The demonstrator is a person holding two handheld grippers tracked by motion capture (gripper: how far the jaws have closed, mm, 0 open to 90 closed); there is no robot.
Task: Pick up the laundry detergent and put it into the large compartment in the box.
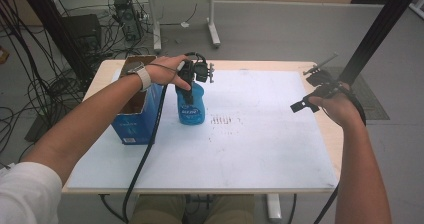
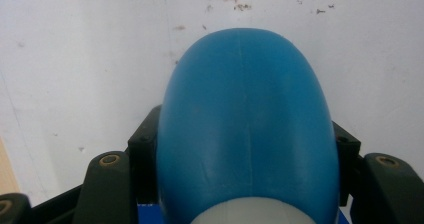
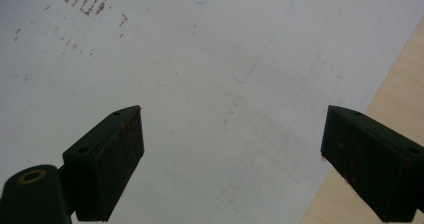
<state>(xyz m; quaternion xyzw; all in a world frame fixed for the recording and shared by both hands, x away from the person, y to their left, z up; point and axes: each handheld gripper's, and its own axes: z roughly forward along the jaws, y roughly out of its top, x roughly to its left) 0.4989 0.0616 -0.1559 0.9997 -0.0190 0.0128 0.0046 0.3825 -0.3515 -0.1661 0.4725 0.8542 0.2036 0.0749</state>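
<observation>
High view: left gripper (image 1: 189, 91) clenched from above on upright blue bottle (image 1: 190, 109) — blue box (image 1: 134, 126) just beside, leftward; right gripper (image 1: 306, 103) released, well apart

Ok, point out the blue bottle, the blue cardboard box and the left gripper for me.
blue bottle (image 1: 190, 111), high view, on its labelled front.
blue cardboard box (image 1: 131, 128), high view, on its blue front wall.
left gripper (image 1: 188, 95), high view, between its jaws at the bottle's top.
</observation>
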